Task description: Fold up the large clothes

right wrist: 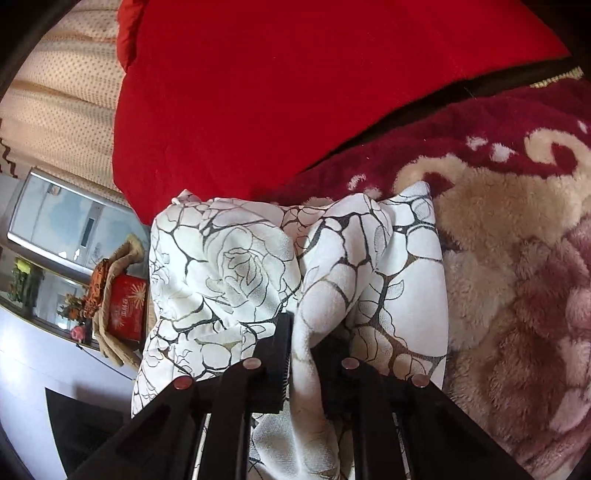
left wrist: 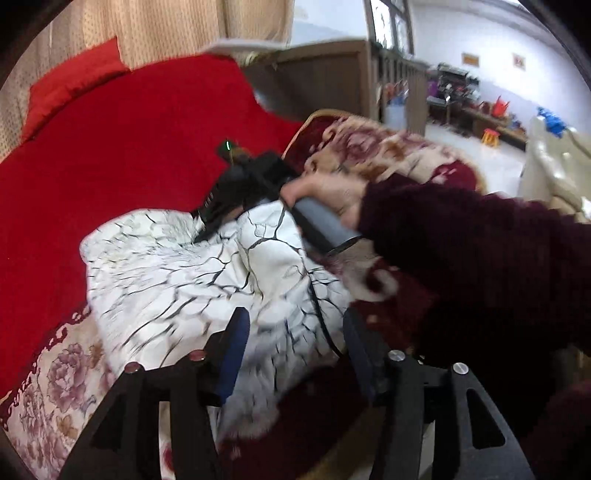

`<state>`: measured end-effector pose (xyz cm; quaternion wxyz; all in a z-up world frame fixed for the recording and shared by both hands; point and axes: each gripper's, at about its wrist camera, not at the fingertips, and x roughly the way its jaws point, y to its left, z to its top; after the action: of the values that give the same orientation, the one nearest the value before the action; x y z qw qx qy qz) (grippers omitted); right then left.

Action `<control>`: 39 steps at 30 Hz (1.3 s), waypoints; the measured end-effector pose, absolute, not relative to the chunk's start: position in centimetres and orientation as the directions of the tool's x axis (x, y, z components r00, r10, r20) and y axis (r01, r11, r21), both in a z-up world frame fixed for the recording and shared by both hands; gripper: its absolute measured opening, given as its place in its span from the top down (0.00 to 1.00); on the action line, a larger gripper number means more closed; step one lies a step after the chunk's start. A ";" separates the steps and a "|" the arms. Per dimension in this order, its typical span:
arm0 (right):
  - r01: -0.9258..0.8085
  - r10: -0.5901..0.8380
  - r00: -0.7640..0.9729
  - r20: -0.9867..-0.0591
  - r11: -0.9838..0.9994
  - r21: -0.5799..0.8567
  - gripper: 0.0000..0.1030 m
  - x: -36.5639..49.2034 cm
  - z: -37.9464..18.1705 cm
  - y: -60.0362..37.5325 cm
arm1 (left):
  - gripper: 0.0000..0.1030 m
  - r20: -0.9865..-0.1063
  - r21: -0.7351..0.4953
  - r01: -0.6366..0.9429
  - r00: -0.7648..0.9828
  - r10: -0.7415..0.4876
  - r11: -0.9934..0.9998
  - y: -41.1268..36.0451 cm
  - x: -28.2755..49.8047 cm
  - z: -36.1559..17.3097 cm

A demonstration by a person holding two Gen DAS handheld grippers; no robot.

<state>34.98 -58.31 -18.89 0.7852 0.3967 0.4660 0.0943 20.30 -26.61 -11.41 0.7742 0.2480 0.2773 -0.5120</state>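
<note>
A white garment with a black crack-and-rose print [left wrist: 177, 280] lies bunched on a floral fleece blanket [left wrist: 384, 147]. My left gripper [left wrist: 295, 328] is open just above its near edge, with nothing between the fingers. My right gripper [right wrist: 301, 336] is shut on a fold of the garment [right wrist: 236, 258]. In the left wrist view the right gripper [left wrist: 210, 225] reaches in from the right, with its tips on the garment's far edge and a hand in a dark red sleeve [left wrist: 480, 251] on its handle.
A red bedspread [left wrist: 129, 147] covers the far part of the bed, with a red pillow [left wrist: 74, 85] by beige curtains [left wrist: 166, 29]. A wooden bed end [left wrist: 321, 74] stands behind. A cream sofa [left wrist: 554, 158] is at right. A red box [right wrist: 125, 306] sits on a cabinet at left.
</note>
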 end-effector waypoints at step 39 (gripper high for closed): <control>0.229 0.173 0.539 -0.824 0.912 0.341 0.76 18.9 -13.8 -48.7 | 0.46 -0.687 -0.025 0.759 0.460 -0.563 0.650 -22.3 34.3 -17.1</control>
<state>18.88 -48.67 -13.83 0.8520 0.2094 0.4796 -0.0164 34.35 -22.34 -17.06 0.8421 0.1440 0.3405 -0.3926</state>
